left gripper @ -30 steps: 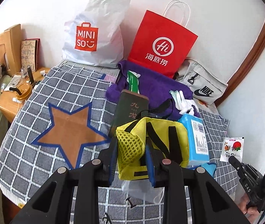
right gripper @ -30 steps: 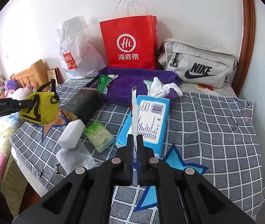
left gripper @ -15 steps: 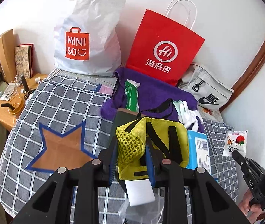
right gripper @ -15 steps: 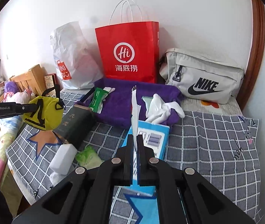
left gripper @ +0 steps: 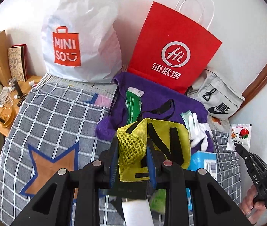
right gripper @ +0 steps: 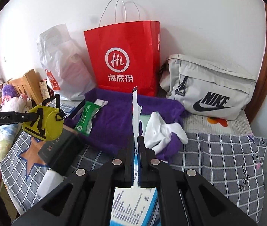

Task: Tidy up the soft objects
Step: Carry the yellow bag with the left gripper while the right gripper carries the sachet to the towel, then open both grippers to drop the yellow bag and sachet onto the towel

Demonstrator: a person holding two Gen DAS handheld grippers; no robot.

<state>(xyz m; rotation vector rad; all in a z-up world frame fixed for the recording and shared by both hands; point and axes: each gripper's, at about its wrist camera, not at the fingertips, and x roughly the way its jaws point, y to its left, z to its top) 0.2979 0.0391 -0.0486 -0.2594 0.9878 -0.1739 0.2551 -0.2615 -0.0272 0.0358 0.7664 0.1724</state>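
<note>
A green packet (right gripper: pixel 87 117) and white gloves (right gripper: pixel 163 131) already lay on the purple towel (right gripper: pixel 114 120) mid-frame. The left gripper (left gripper: pixel 132 162) held a yellow pouch (left gripper: pixel 152 150) between its fingers, the right gripper (right gripper: pixel 135 150) pinched a white sachet (right gripper: pixel 135 113); both hung above the bed, undelivered.

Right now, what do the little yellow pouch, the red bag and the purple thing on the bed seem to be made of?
The yellow pouch in the left gripper looks like woven fabric with an open mesh pocket and black webbing straps. The red bag looks like glossy coated paper: crisp creases, white cord handles. The purple cloth seems plush, probably fleece or towelling, judging by its fuzzy, matte nap.
</note>
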